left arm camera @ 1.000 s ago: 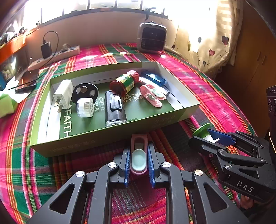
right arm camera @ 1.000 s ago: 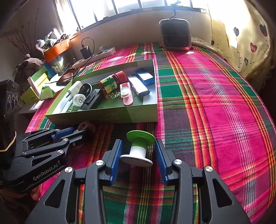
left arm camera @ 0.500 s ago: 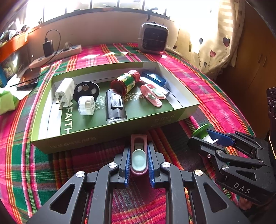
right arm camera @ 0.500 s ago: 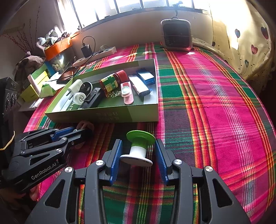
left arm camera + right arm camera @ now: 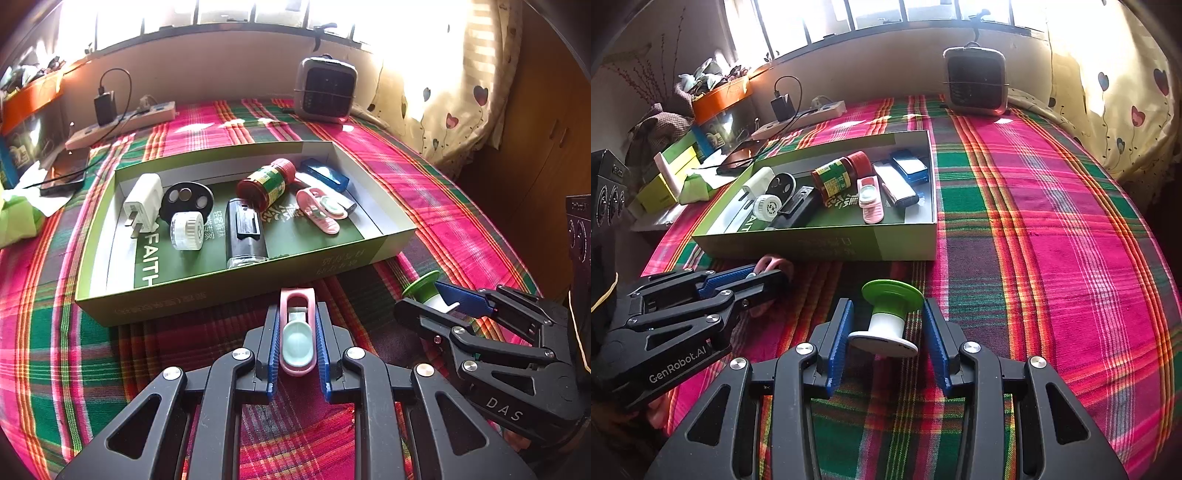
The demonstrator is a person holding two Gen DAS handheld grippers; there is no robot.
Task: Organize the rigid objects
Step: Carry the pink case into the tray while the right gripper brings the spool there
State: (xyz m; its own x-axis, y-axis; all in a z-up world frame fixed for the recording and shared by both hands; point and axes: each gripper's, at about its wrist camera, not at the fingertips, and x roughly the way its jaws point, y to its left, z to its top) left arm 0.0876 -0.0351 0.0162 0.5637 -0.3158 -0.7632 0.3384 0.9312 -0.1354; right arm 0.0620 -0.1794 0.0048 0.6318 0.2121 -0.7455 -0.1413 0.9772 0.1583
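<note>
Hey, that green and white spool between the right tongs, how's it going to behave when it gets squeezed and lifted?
The spool looks like hard plastic, so probably stiff and light. Its narrow white waist sits between wide flanges, so pads closing there should catch under the green top. It already leans, so a push may tip it, and on its side it would likely roll.

The right gripper [image 5: 888, 332] has its blue-padded jaws either side of a green-and-white plastic spool [image 5: 886, 319], which stands upright on the pink-and-green plaid cloth [image 5: 1052, 236]. Whether the pads touch the spool is unclear. Behind it sits a shallow green cardboard box [image 5: 849, 247] holding small items. The left gripper [image 5: 768, 275], at left, clamps a pink clip [image 5: 768, 263].
</note>
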